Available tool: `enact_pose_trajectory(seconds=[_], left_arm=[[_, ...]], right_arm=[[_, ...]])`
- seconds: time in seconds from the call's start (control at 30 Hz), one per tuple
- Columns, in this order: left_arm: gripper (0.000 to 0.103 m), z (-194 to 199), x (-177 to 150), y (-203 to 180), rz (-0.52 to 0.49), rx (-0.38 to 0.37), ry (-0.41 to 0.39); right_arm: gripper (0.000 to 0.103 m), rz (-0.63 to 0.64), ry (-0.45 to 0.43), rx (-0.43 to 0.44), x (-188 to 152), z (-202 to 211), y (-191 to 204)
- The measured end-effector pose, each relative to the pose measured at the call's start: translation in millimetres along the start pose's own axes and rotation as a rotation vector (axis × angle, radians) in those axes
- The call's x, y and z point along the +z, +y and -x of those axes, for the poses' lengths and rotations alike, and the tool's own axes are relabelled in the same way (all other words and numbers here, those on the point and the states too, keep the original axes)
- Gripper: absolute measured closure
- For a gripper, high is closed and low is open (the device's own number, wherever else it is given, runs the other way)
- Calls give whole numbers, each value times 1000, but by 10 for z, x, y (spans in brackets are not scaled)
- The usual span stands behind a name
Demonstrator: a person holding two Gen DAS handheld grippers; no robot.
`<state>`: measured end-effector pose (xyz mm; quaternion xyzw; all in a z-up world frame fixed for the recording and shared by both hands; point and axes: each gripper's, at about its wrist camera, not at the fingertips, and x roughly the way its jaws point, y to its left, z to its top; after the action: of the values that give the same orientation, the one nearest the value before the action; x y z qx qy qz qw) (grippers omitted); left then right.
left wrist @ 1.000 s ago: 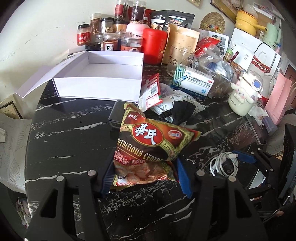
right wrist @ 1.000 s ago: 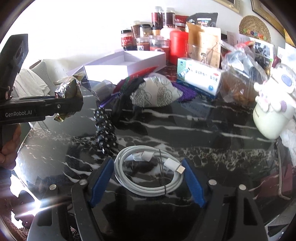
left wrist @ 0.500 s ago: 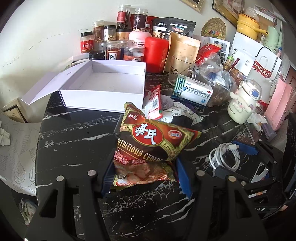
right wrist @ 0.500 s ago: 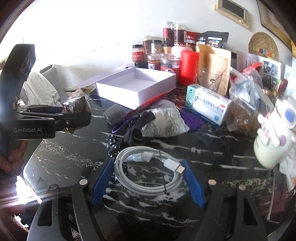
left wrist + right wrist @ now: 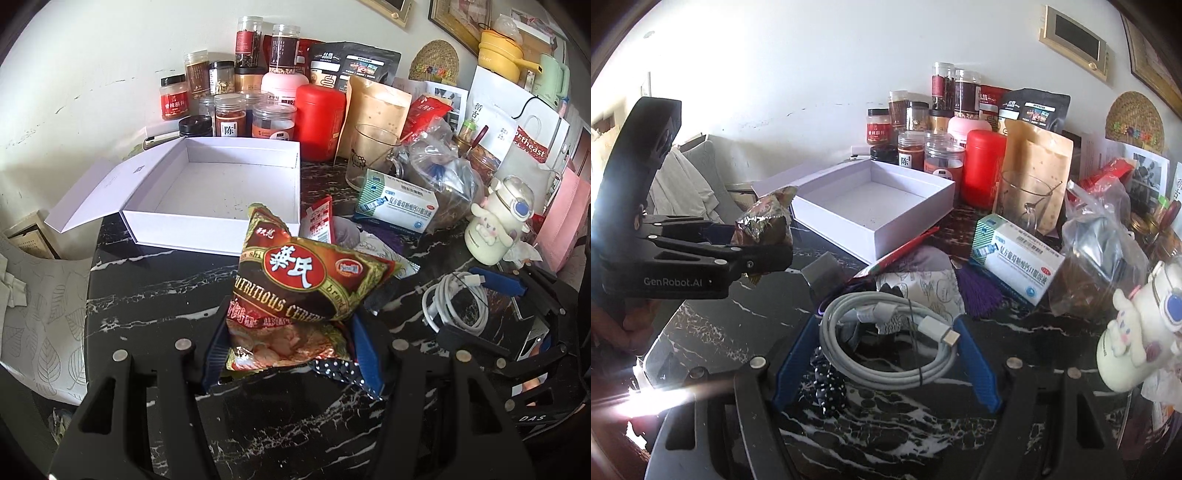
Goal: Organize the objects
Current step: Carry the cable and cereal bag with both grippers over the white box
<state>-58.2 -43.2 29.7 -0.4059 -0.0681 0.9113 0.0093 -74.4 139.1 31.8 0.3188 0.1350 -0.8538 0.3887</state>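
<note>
Black marble tabletop with white veining point(image 5: 155, 295) backed at twelve o'clock by a white plaster wall point(image 5: 92, 55). At one o'clock, a round woven straw mat point(image 5: 436, 62) and a gilt picture frame point(image 5: 458, 18). At nine o'clock, a grey leaf-patterned cushion point(image 5: 48, 332).

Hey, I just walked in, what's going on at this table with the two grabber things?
A person is tidying a cluttered black marble table with a handheld gripper in each hand. The left gripper is shut on a red cereal packet, held up off the table. The right gripper is shut on a coiled white charging cable, also lifted. An open white box sits empty just beyond them, in front of a row of spice jars.
</note>
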Motion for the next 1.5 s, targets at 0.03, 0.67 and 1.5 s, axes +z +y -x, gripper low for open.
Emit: enact_pose_trajectory(seconds=[0.03, 0.67, 1.5], left_arm=[[46, -22, 33, 17, 1, -2, 2], [46, -495, 742, 316, -2, 15, 8], [46, -1295, 1633, 821, 9, 81, 5]], right_arm=[[27, 1, -2, 1, 33, -16, -9], [27, 45, -35, 36, 735, -502, -235], [27, 78, -69, 66, 1664, -1336, -416]])
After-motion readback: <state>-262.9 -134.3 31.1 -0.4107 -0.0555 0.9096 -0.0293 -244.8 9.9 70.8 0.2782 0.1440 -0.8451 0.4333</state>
